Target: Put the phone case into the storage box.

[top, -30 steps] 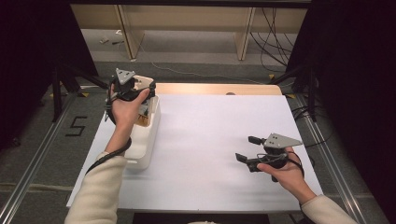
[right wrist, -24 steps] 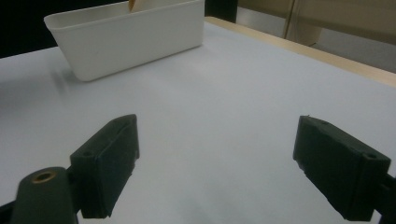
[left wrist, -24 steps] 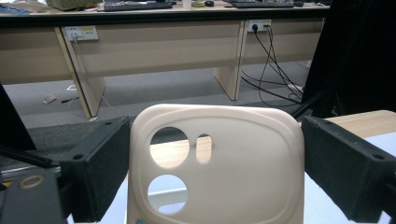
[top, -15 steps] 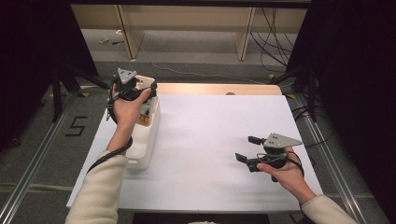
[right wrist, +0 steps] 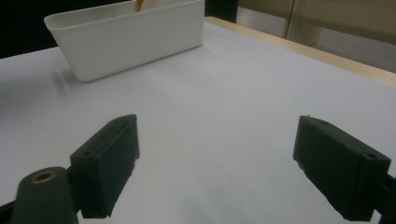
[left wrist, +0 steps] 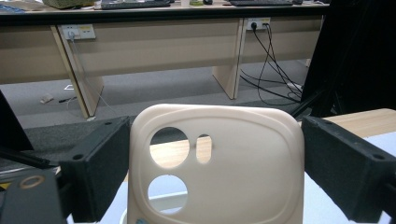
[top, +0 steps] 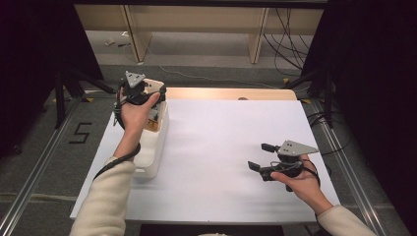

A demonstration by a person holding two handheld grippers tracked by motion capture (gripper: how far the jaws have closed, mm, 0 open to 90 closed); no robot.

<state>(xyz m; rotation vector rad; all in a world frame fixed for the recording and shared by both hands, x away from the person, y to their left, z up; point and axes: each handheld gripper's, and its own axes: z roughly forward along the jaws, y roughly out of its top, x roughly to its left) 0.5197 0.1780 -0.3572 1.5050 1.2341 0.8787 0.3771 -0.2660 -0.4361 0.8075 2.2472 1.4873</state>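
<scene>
Upper left of the high view, left tool (top: 147, 89) clamped on a cream phone case (left wrist: 215, 163), held upright over the white bin (top: 156, 147), lower right, right tool (top: 261, 157) jaws wide open, nothing between them, above the white worktop (top: 221, 147)

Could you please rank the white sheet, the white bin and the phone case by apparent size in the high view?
1. White sheet
2. White bin
3. Phone case, partly hidden by the left hand-held gripper

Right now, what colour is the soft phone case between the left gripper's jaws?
Cream, a pale beige phone case, best seen in the left gripper view.
</scene>
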